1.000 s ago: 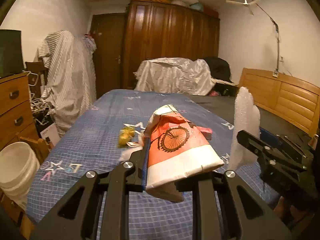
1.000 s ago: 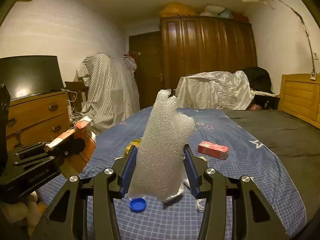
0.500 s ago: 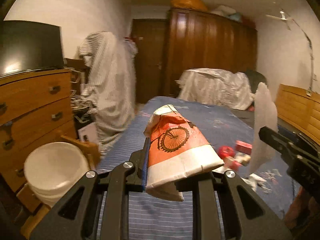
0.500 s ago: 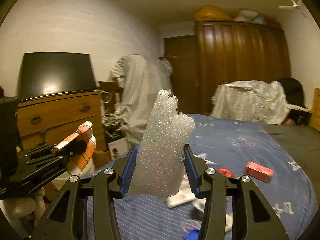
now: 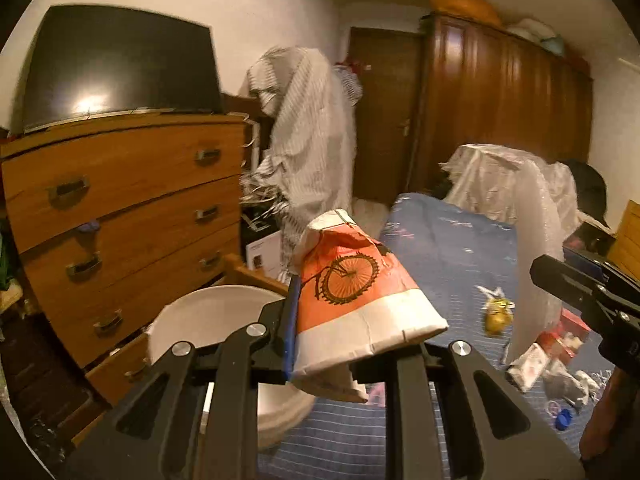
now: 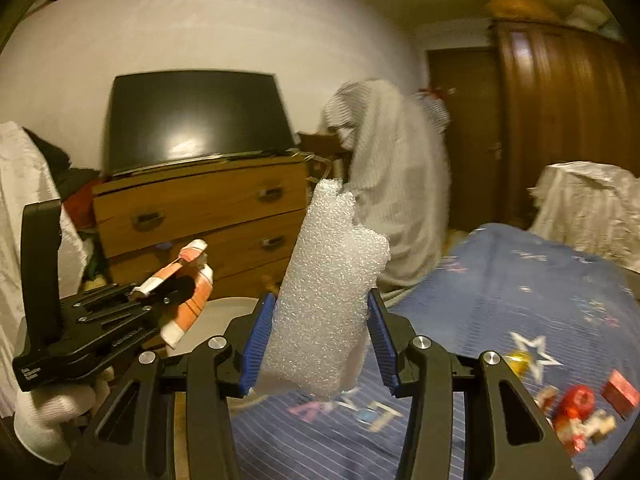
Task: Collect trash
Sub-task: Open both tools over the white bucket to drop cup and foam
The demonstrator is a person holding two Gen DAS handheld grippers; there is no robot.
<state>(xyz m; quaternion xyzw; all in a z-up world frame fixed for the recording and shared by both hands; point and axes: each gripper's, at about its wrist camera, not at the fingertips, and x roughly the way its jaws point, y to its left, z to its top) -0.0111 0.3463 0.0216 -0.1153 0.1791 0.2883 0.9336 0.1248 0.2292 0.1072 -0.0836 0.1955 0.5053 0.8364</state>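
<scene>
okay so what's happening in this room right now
A person is clearing trash off a bed, with a two-finger tool in each hand. The left tool is clamped on a flattened orange paper cup with a bicycle print; the right tool grips a white foam sheet. Both are held near a white bucket beside the wooden dresser. More litter, including a blue bottle cap, lies on the blue bedspread.

Bed (image 5: 452,248) under a blue checked cover with star prints. Near its right side, a loose scatter: yellow crumpled wrapper (image 5: 496,316), red box (image 6: 620,388), red and white packets (image 6: 576,412), blue bottle cap (image 5: 564,419). At the far end, a heap beneath pale sheeting (image 5: 500,180).
</scene>
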